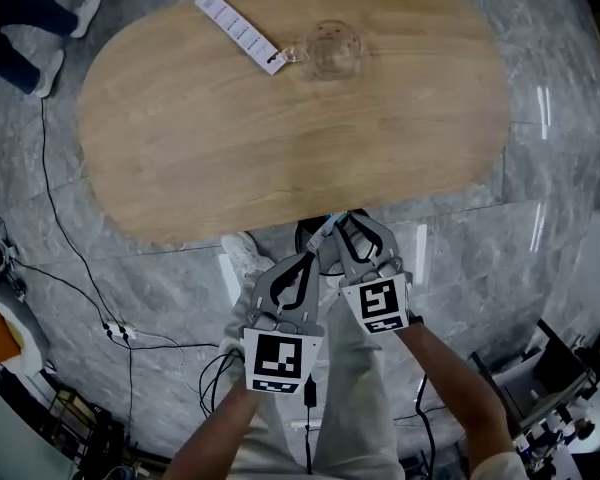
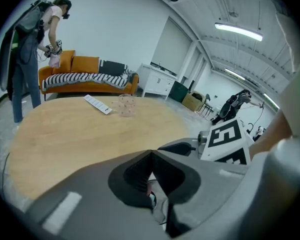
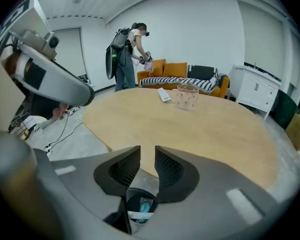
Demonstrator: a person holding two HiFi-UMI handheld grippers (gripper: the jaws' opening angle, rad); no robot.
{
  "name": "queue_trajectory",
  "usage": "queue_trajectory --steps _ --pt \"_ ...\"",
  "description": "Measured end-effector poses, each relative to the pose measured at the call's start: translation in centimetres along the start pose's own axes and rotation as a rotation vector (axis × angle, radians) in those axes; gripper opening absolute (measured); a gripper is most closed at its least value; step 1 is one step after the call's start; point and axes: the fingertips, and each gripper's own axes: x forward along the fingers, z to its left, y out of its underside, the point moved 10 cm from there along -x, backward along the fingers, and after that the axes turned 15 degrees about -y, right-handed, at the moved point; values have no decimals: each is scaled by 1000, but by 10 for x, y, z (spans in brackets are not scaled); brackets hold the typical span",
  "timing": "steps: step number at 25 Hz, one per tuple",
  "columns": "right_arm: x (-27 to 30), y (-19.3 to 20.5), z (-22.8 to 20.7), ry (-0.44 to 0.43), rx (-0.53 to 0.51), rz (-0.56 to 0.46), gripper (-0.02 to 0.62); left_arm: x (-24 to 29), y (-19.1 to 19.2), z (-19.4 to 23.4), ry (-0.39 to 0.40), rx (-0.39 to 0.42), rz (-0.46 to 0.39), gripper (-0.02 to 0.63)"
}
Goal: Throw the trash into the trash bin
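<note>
**A:** So, how far along is the job?

**B:** Mostly done, I'd judge. The trash bin (image 3: pixel 131 204) stands on the floor just off the near edge of the table (image 1: pixel 280 118). Blue-and-white trash (image 3: pixel 144 204) lies inside it, seen straight down past the right tongs (image 3: pixel 147 151).

**A:** Is either pair holding anything?

**B:** No. The right tongs stand a narrow gap apart with nothing between the pads. The left tongs (image 2: pixel 151 156) are closed tip to tip, and I see nothing pinched there.

**A:** What is left on the table?

**B:** A clear cup (image 1: pixel 332 48) and a white strip (image 1: pixel 242 30) sit at the far side, close together. I can't tell whether they count as trash. If they do, they would need fetching. If not, the task looks finished.

**A:** And the arms?

**B:** Both forearms reach forward from the body, close together. The two tongs are side by side, angled forward and down, with their tips near the bin. The right pair is nearly over its mouth and the left pair just beside it. Neither touches the bin or the table.
</note>
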Motion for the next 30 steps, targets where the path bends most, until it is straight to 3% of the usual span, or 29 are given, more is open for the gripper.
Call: queue_trajectory --steps 11,19,22,30 --pt "71 -86 -28 59 -16 -83 200 1 -12 60 -3 -25 -7 0" --pt "122 -140 -49 54 -30 -58 327 5 -28 108 -38 -96 -6 0" --pt "144 -158 -51 37 0 -47 347 3 -30 132 -53 -117 9 0" --pt "184 -211 -68 31 -57 -32 397 -1 -30 157 -78 -174 -5 0"
